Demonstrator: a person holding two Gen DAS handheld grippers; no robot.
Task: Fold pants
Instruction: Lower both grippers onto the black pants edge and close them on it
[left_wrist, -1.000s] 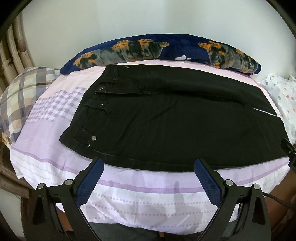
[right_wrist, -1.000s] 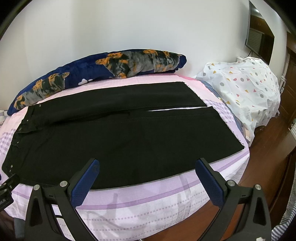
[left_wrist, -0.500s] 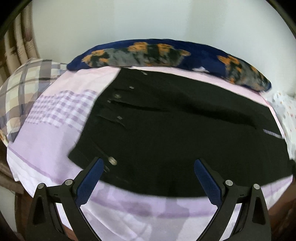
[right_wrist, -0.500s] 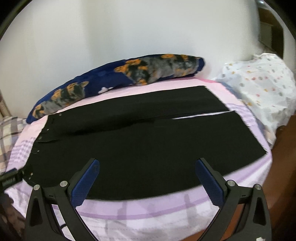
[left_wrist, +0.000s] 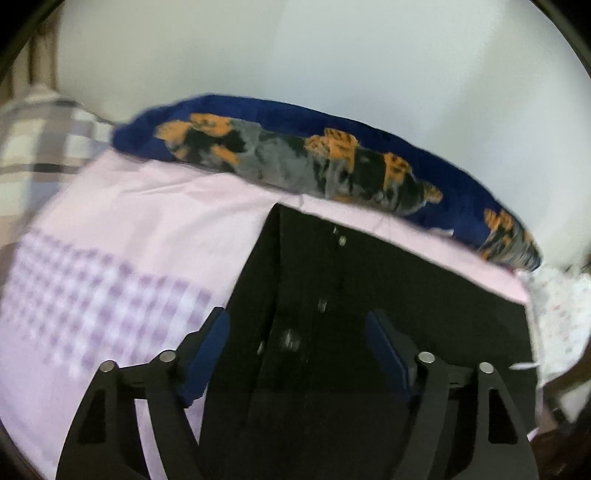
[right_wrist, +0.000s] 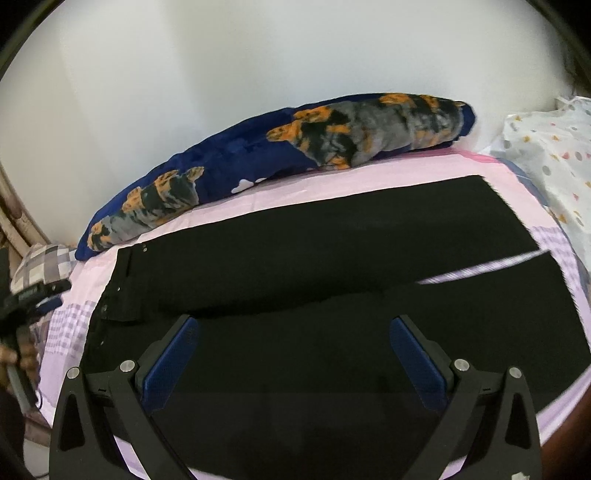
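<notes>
Angling down over black pants (left_wrist: 369, 295), left claw (left_wrist: 297, 325) narrowing, empty; right claw (right_wrist: 293, 332) wide, empty.

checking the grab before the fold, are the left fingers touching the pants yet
Cannot tell. In the blurred left wrist view the left gripper, which has just been closing, straddles the waist end of the pants, but neither contact nor gap shows plainly.

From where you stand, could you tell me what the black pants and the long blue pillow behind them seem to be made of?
The pants look like matte black denim or heavy cotton: metal rivets, frayed hems, stiff flat lie. The pillow looks like plush fleece, judging by its fuzzy, soft-edged printed surface.
</notes>
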